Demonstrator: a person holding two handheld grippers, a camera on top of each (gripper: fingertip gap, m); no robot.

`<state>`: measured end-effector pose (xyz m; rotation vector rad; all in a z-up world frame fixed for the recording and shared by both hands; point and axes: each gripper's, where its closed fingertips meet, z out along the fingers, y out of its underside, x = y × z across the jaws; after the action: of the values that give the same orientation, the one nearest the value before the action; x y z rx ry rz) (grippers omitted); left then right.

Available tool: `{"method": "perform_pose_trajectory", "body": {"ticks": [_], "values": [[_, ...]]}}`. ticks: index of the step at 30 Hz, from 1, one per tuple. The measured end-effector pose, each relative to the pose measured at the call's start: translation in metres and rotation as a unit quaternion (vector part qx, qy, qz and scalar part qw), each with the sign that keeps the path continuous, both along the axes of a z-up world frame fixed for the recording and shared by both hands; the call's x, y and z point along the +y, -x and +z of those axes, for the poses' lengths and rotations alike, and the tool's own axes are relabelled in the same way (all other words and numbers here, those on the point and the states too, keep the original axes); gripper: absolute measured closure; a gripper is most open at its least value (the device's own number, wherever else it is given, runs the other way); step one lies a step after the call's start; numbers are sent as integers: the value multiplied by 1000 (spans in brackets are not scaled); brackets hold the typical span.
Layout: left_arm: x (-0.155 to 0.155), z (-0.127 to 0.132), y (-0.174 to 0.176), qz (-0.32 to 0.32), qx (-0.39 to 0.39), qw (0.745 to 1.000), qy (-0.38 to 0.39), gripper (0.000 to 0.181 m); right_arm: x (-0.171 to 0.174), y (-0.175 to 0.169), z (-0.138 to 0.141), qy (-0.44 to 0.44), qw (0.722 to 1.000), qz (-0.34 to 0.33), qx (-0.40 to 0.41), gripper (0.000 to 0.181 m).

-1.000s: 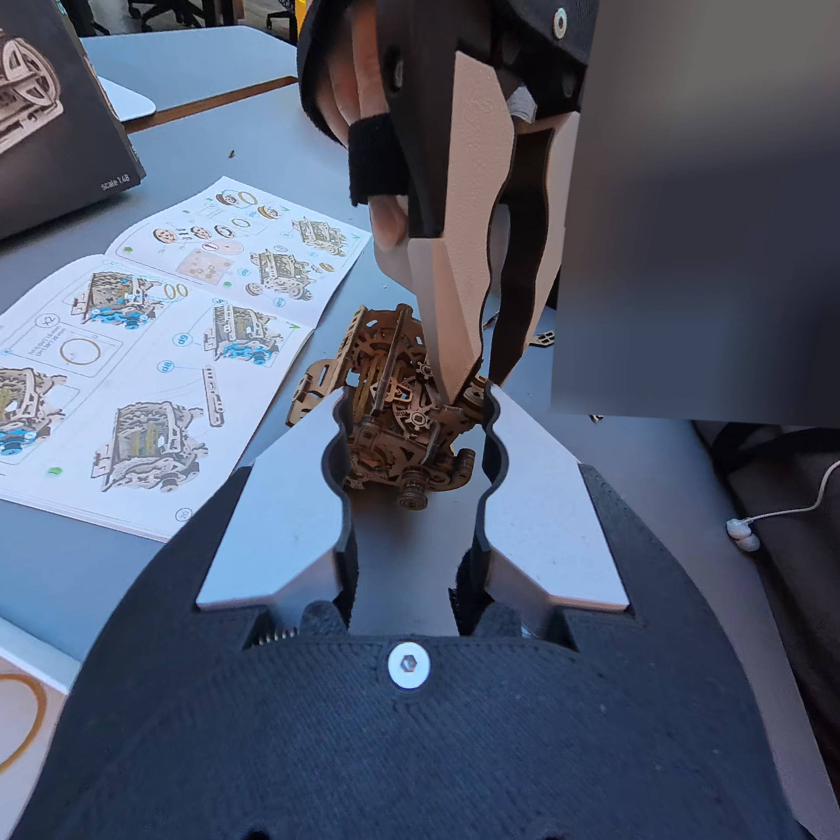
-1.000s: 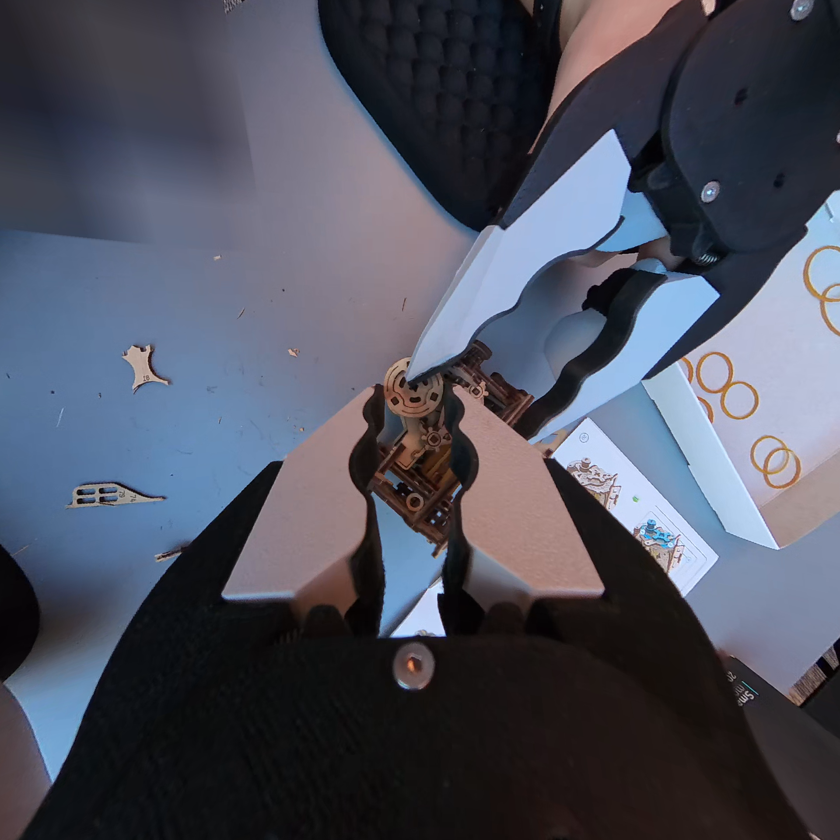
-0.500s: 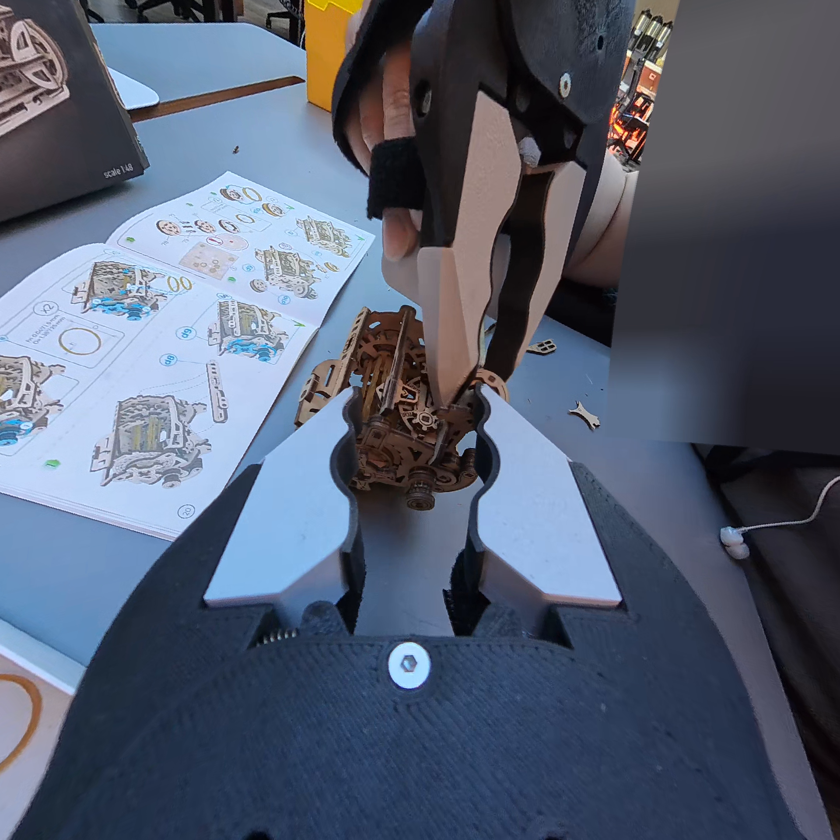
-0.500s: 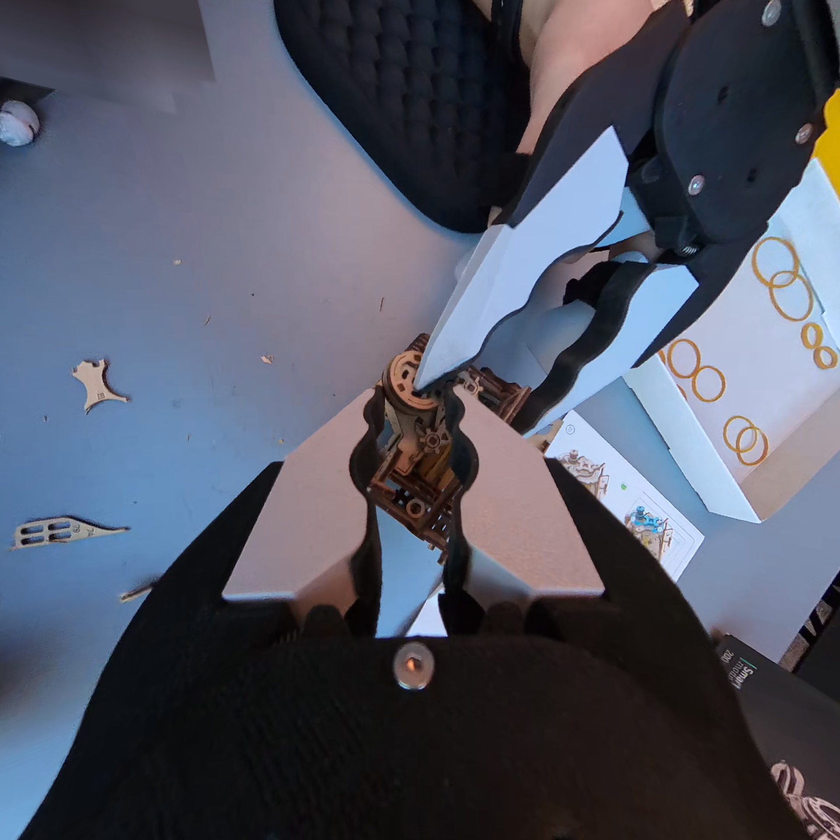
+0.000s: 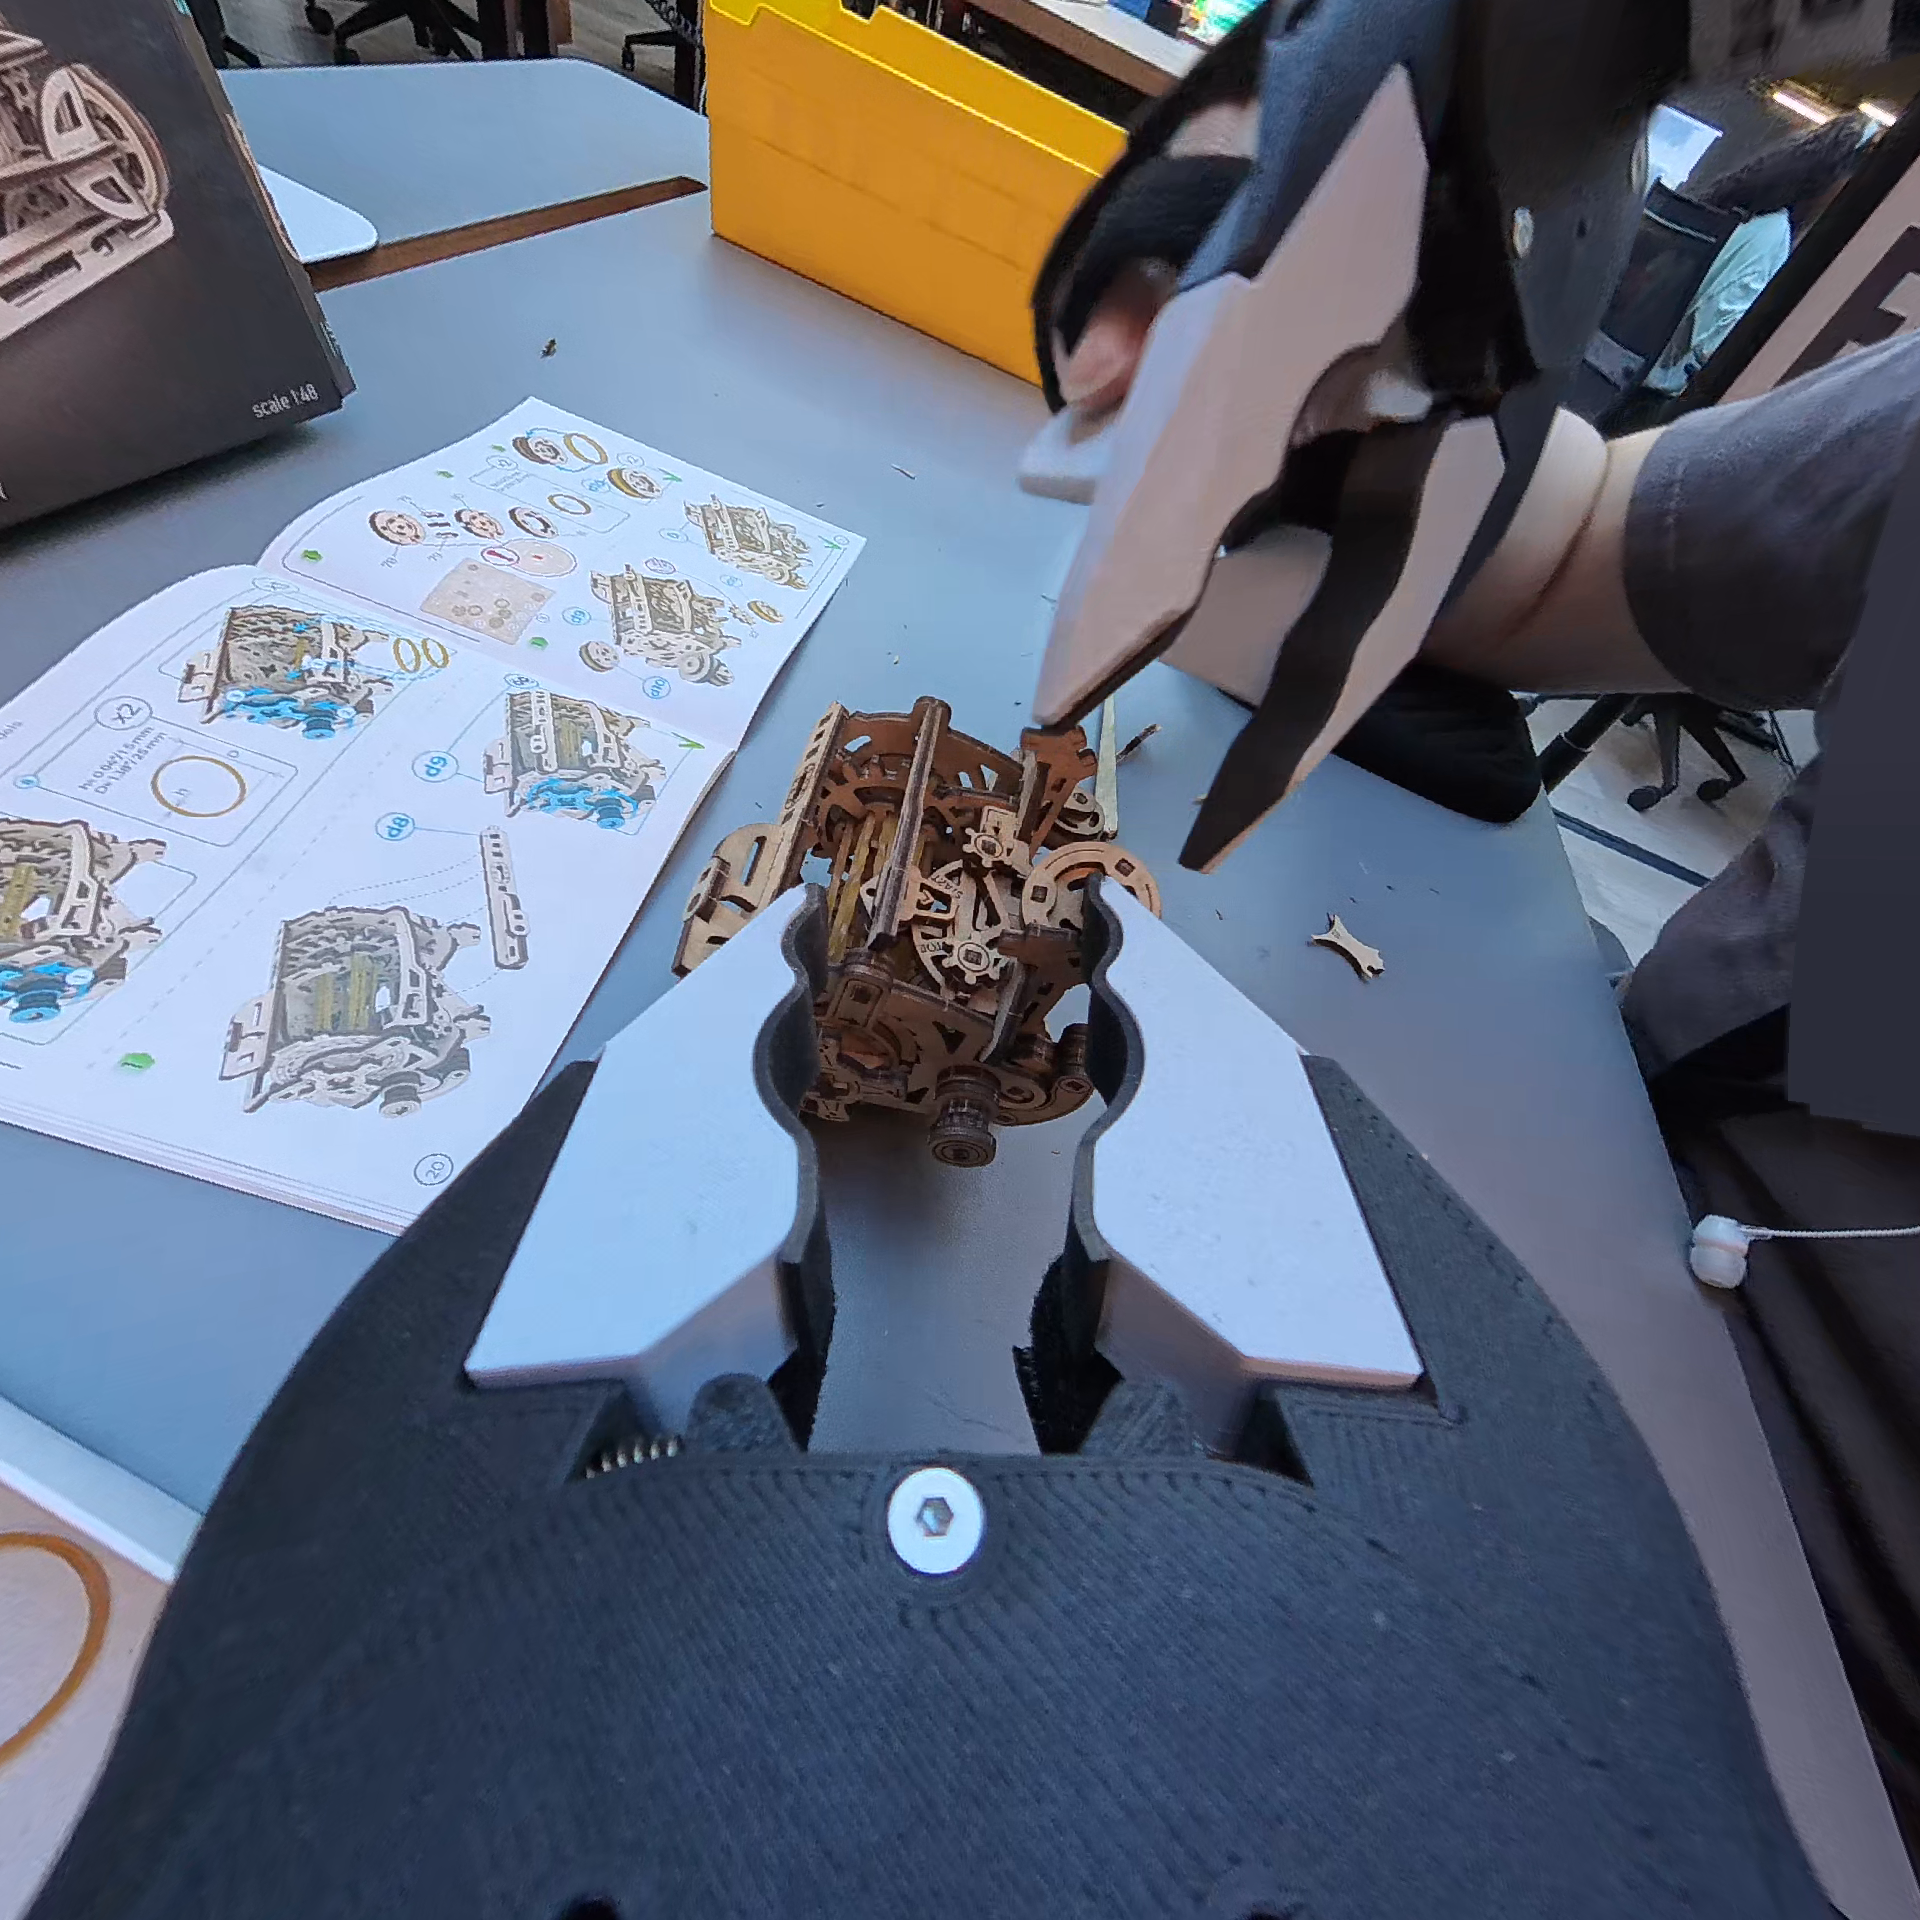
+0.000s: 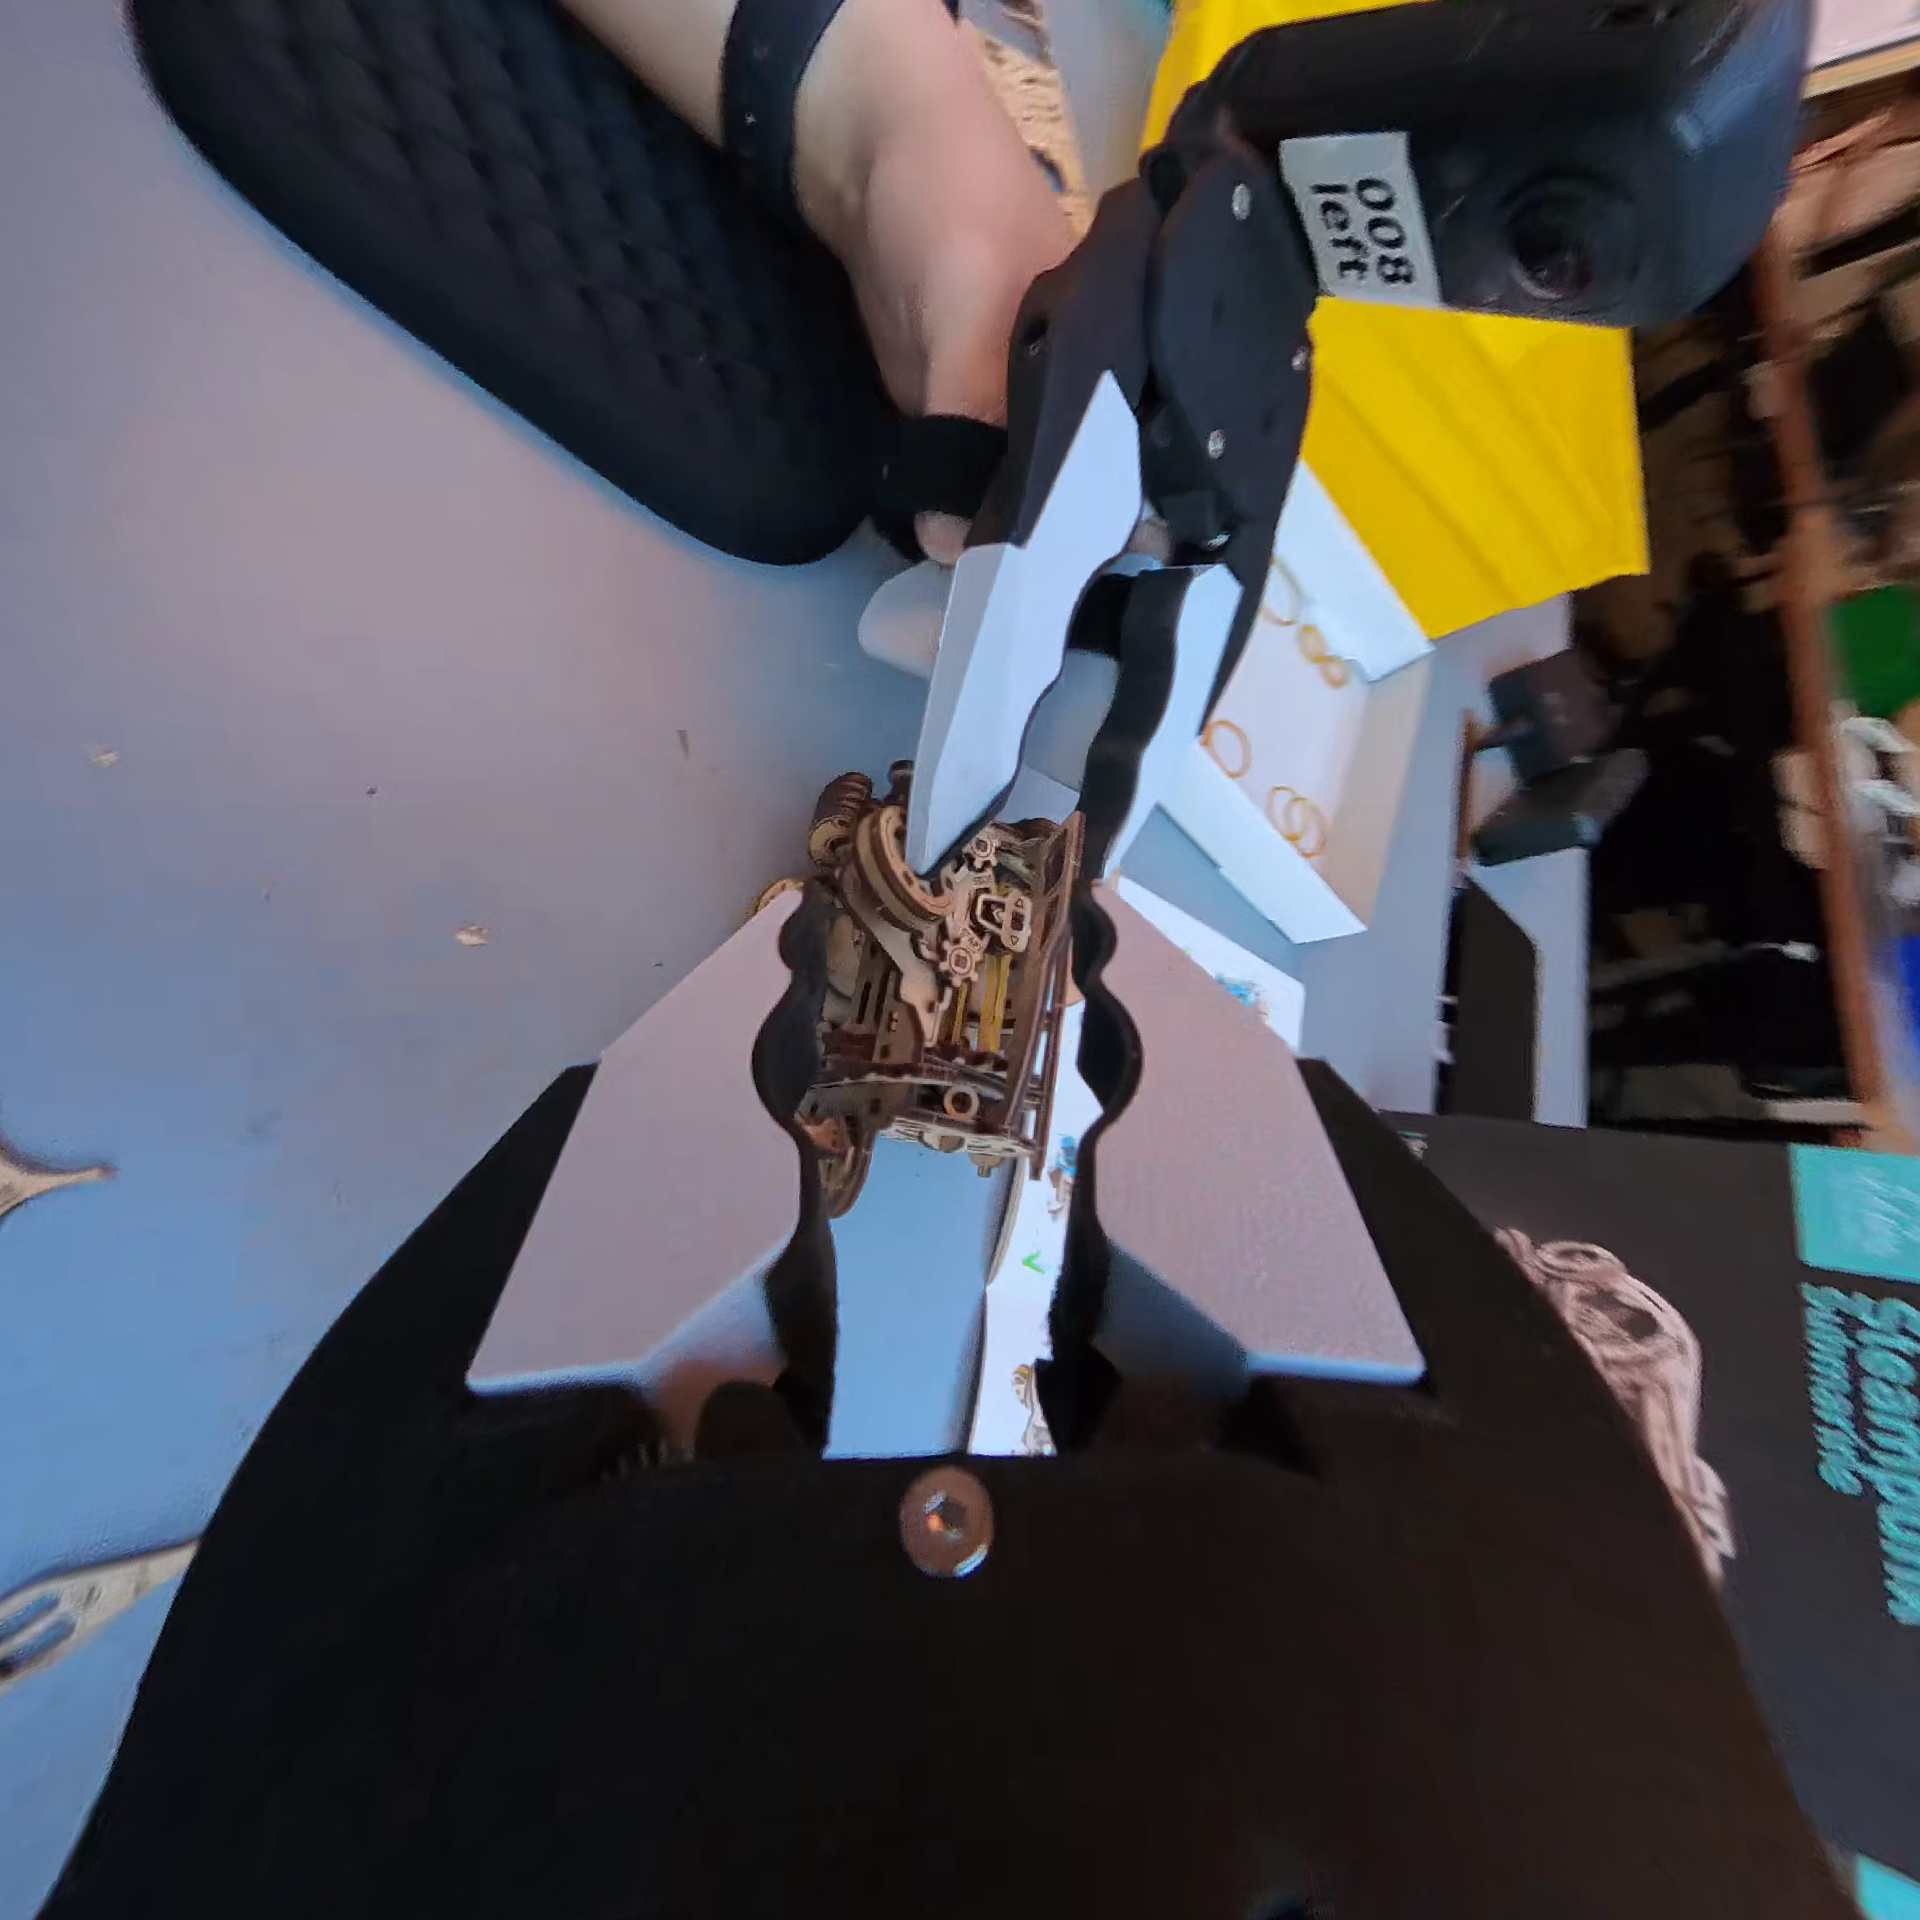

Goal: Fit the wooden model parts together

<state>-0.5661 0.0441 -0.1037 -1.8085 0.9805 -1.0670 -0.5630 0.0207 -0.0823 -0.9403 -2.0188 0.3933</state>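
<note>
Most of the brown laser-cut wooden gearwork model (image 5: pixel 935 935) looks assembled, clamped in the left gripper (image 5: pixel 951 935), while the right gripper (image 5: pixel 1127 795) gapes empty just above, further pieces unfitted.

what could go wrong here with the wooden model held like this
1. The left gripper clamps the wooden model across thin fretwork, so a harder squeeze might crack it.
2. The right gripper is open, one fingertip touching a small top part; a push could snap or dislodge it.
</note>
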Motion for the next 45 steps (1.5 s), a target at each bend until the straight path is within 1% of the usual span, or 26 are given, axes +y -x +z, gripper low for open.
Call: {"method": "perform_pose_trajectory", "body": {"ticks": [2,5,7,9,12,15,16,19,24,35,39,43,45], "values": [[0,0,0,0,0,1000,0,134,-3,-2,-4,-56,998,-26,31,134],[0,0,0,0,1,1000,-1,134,-9,-1,-14,-142,988,-43,39,136],[0,0,0,0,1,1000,-1,133,-7,4,-19,-183,980,-62,44,136],[0,0,0,0,1,1000,-1,133,-7,10,-25,-195,977,-76,37,137],[0,0,0,1,1,1000,-2,134,6,12,-23,-230,964,-129,39,142],[1,0,0,3,-1,1000,-1,134,5,12,-25,-228,961,-146,46,152],[1,0,0,2,-2,1000,-2,134,6,12,-26,-242,957,-149,50,152],[3,0,1,6,-5,1000,-6,134,8,12,-25,-291,943,-153,50,152],[3,0,2,4,-11,1000,-10,134,8,11,-25,-291,942,-159,56,154],[3,2,3,1,-27,1000,1,138,11,8,-25,-321,934,-149,56,157],[3,2,2,1,-26,1000,4,138,11,7,-25,-339,928,-142,54,157],[4,1,3,4,-21,1000,-2,138,11,8,-26,-391,912,-115,44,156],[5,1,3,5,-22,1000,-1,139,12,8,-26,-391,912,-116,39,156]]}}
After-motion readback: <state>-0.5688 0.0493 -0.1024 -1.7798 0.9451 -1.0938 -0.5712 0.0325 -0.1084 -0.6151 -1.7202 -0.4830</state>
